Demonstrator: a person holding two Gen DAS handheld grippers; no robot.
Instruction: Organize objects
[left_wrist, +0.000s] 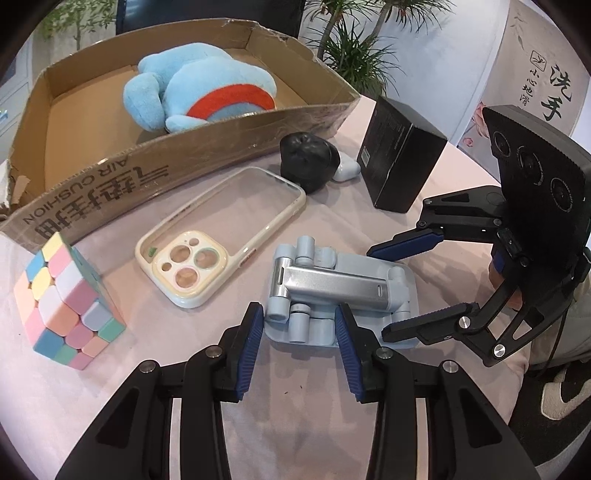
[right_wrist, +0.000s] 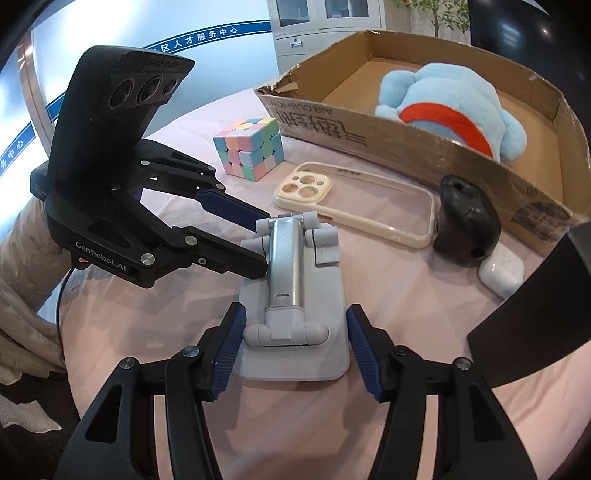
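Two neighbours: case (left_wrist: 221, 236) (cube (left_wrist: 66, 299) beyond)

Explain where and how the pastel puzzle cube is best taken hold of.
Grip the puzzle cube across two opposite upright faces, coming down from above. It sits flat on the cloth, so its flat, parallel sides should suit the tool's pads. The faces toward and away from the phone case look the freest, because the cardboard box stands close behind the cube.
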